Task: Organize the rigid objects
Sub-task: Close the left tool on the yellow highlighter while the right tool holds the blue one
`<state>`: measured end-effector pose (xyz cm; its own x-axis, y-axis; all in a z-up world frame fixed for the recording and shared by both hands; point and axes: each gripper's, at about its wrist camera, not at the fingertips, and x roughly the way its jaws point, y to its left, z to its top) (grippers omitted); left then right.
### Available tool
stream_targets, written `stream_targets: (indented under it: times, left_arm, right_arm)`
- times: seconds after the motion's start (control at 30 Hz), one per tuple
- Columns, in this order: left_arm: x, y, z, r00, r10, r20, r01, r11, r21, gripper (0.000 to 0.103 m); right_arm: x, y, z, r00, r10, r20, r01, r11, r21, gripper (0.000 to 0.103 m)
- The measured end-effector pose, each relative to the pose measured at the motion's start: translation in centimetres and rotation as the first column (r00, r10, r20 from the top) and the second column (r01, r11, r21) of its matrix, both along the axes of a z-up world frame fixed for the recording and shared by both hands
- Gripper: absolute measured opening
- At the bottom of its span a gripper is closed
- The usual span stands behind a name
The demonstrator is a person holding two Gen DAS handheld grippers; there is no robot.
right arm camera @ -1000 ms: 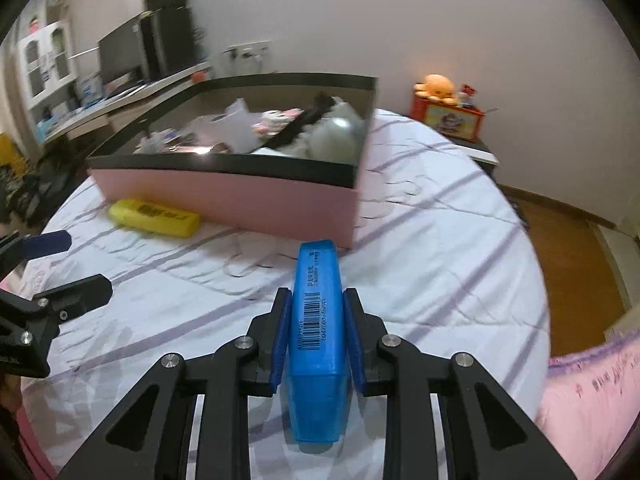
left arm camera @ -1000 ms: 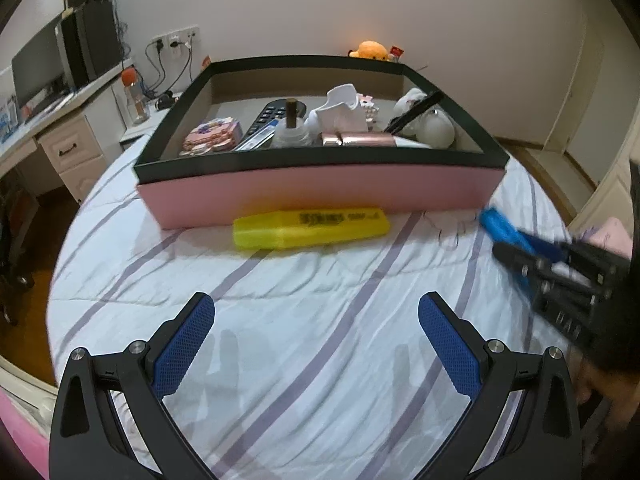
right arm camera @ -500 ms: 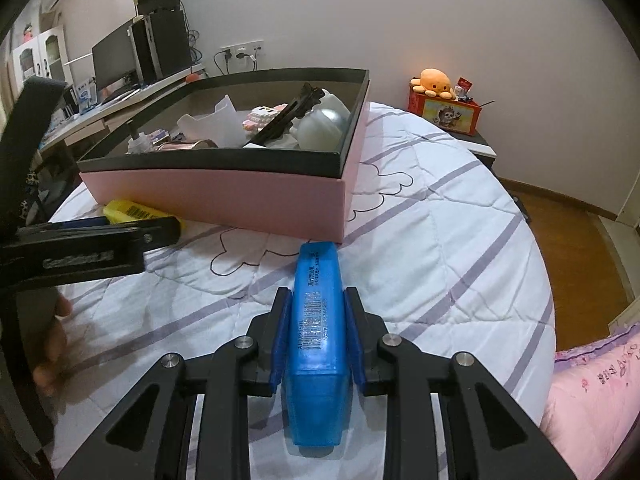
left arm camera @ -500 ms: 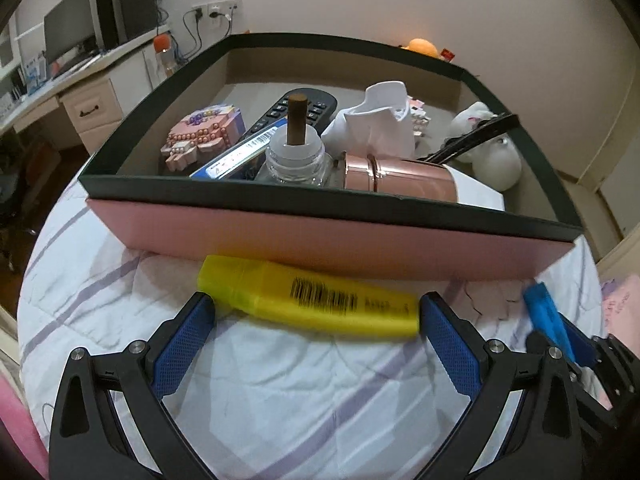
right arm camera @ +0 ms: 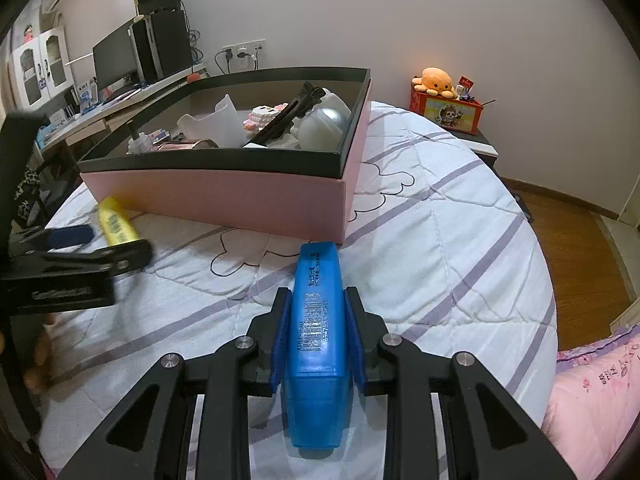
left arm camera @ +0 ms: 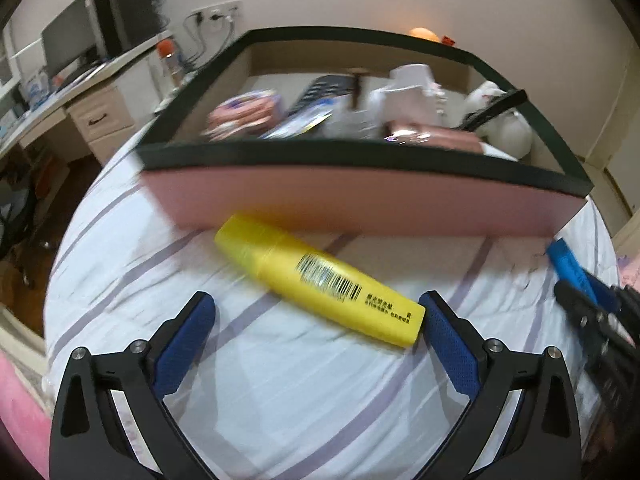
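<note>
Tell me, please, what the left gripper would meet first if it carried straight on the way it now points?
Most likely the yellow highlighter, lying on the quilt just ahead of the open left gripper; the pink box stands behind it. Depth is hard to judge.

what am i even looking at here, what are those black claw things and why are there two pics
The black claws are two handheld grippers with blue pads, one in each of a person's hands; no robot arm is involved. Each picture comes from a fisheye camera mounted on one gripper, looking along its fingers. In the left hand's view, the left gripper is open, reaching toward a yellow highlighter lying on the striped bedcover in front of a pink box full of small items. In the right hand's view, the right gripper is shut on a blue highlighter.
</note>
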<state>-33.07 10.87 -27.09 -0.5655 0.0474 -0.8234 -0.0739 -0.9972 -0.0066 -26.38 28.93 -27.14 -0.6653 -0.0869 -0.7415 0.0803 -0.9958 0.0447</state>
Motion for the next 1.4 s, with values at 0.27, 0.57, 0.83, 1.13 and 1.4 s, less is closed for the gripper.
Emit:
stream_targets:
  times: [0.27, 0.57, 0.83, 1.13, 1.4]
  left_arm:
    - [3.1, -4.5, 0.1, 0.999, 0.053, -0.004, -0.053, 0.999, -0.012, 0.103]
    - [2.0, -5.1, 0.3, 0.995, 0.094, -0.039, -0.091, 0.994, 0.060, 0.102]
    - [1.6, -4.1, 0.5, 0.997, 0.002, -0.079, 0.001, 0.999, 0.035, 0.038]
    - [4.0, -4.2, 1.0, 0.994, -0.083, -0.067, 0.089, 0.993, 0.080, 0.027]
    - [7.5, -3.0, 1.2, 0.978, -0.198, -0.064, 0.202, 0.978, 0.060, 0.027]
  right_arm:
    - [0.1, -0.3, 0.0, 1.000, -0.002, -0.001, 0.002, 1.000, 0.020, 0.027]
    - [0.3, -0.6, 0.0, 1.000, -0.008, 0.001, 0.008, 0.999, 0.038, 0.027]
    - [0.4, -0.6, 0.1, 1.000, -0.009, 0.000, 0.009, 0.999, 0.039, 0.027]
    - [0.4, -0.5, 0.1, 1.000, -0.008, -0.005, 0.008, 0.999, 0.034, 0.026]
    - [2.4, -3.0, 0.4, 0.999, 0.047, 0.006, -0.047, 0.999, -0.004, 0.027]
